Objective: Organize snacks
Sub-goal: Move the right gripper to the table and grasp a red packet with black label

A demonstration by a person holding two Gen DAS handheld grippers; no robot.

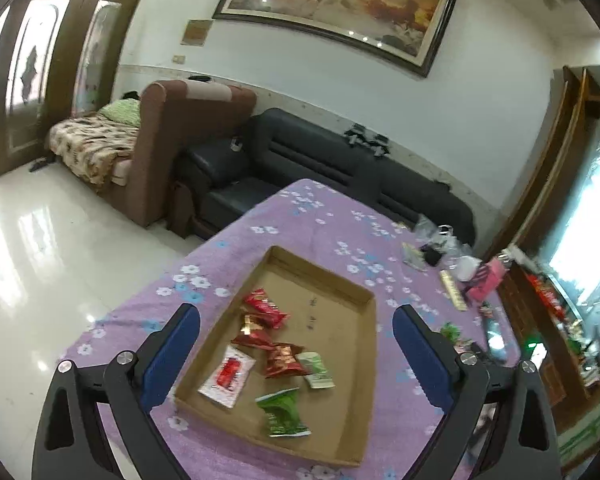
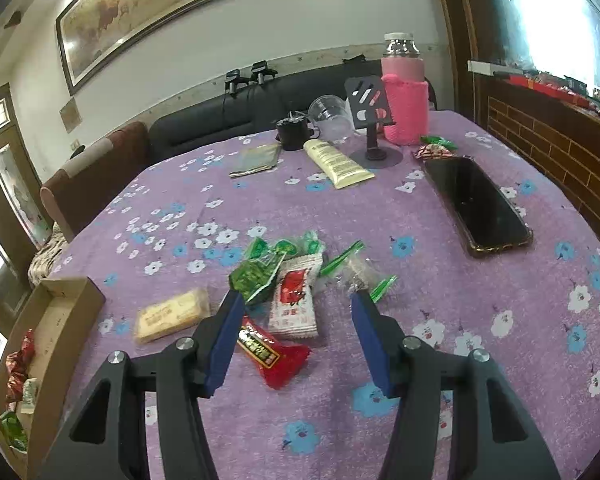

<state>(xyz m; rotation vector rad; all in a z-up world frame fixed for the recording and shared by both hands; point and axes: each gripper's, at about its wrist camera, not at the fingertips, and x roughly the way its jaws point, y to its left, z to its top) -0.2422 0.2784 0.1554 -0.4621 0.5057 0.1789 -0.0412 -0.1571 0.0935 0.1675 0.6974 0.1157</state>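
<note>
A living room with a glossy white floor, a dark sofa [image 1: 300,152] against the wall and a wide framed painting [image 1: 336,4] above it; in front stands a table under a purple cloth with small flowers [image 2: 440,280]. In the left wrist view a shallow cardboard tray [image 1: 336,312] lies in the middle of the frame, and inside it, toward its lower left, sit several wrapped snacks — red packets [image 1: 266,308], a white one with red print [image 1: 228,376] and a green one [image 1: 282,412]. The left gripper [image 1: 296,320] hangs above the tray with its blue pads spread wide and nothing between them. In the right wrist view the tray shows only as a corner at the lower left edge, well apart from a loose heap of snacks at the centre: green packets [image 2: 256,272], a white packet with a red label [image 2: 294,300], a red bar [image 2: 272,356] and, just left of them, a pale biscuit pack [image 2: 172,314]. The right gripper [image 2: 294,302] is low over this heap, jaws parted on either side of the white packet, gripping nothing. Toward the upper right lie a black phone [image 2: 476,204], a cream tube [image 2: 336,160] and a bottle in a pink knitted sleeve [image 2: 404,96].
</note>
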